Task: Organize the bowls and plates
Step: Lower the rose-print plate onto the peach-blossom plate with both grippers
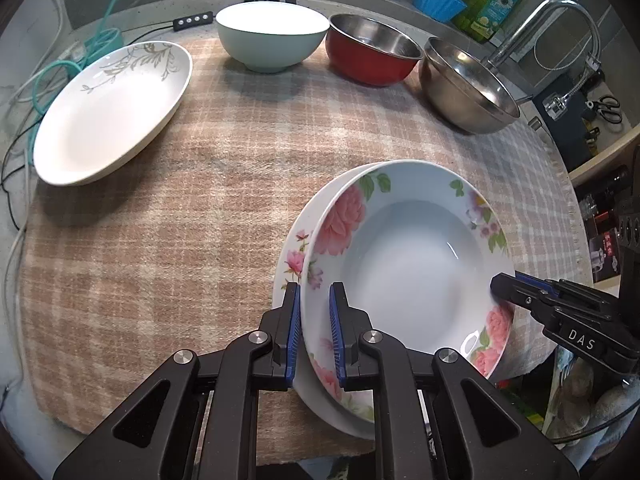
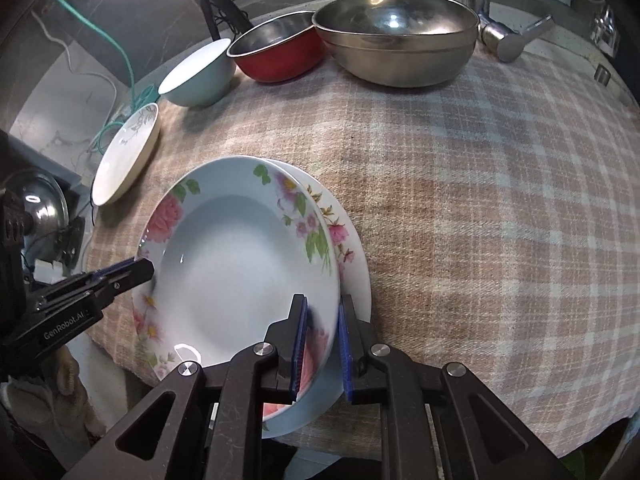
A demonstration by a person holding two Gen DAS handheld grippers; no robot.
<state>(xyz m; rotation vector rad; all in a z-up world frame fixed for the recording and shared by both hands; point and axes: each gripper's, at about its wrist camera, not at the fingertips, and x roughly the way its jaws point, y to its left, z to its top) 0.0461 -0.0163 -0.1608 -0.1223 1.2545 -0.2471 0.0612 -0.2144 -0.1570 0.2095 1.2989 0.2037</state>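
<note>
Both tools are on the rose-patterned deep plate (image 1: 408,264): the left tool (image 1: 314,300) clamps its near-left rim, the right tool (image 2: 323,312) pinches the opposite rim. The plate sits tilted on a second flowered plate (image 2: 352,248) between them, on the plaid-covered surface (image 1: 200,200). Beyond the tools stand a pale bowl (image 1: 272,36), a red bowl (image 1: 372,50) and a steel bowl (image 1: 468,88).

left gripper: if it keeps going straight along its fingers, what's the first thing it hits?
Probably nothing new at first: the left gripper is already clamped on the rim of the floral deep plate. Pushing on, it likely meets the second floral plate under it, then the checked cloth; depth is unclear.
</note>
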